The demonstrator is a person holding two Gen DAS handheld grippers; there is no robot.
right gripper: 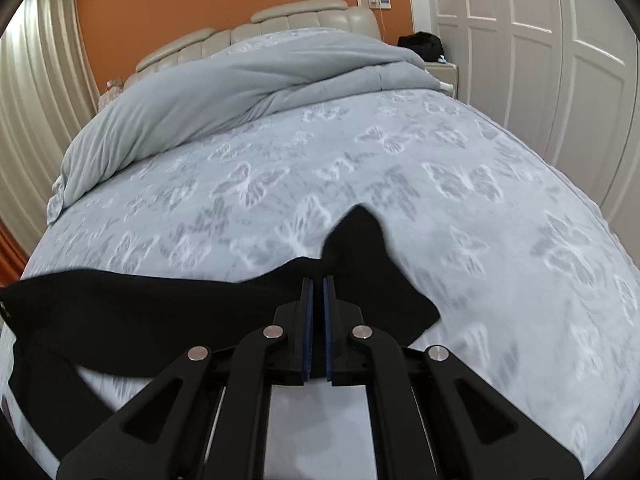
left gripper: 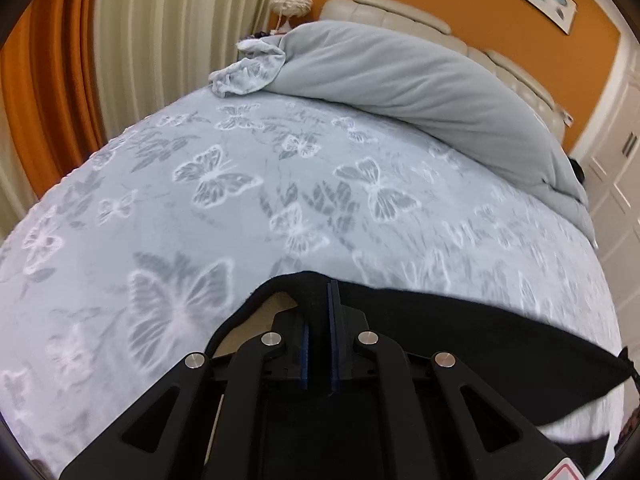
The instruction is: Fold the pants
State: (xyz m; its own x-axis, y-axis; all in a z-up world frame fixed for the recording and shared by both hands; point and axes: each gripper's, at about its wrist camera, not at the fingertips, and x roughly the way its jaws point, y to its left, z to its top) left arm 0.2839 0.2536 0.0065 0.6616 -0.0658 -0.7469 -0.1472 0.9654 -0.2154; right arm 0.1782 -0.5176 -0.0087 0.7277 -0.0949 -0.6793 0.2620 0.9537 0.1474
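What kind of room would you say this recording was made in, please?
Most likely a bedroom: a bed with a butterfly-patterned grey bedspread, a padded cream headboard against an orange wall, and white panelled wardrobe doors.

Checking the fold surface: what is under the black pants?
The butterfly-print bedspread lies under the black pants, showing all around them. Whatever is beneath the covered part cannot be seen.

You have one pair of black pants point(left gripper: 460, 320) in front of you, one bed point(left gripper: 168, 208) beneath it and one grey duvet point(left gripper: 400, 76) bunched at its head. You hold two grippers, the left gripper point(left gripper: 319, 284) and the right gripper point(right gripper: 318, 280), each with two jaws.
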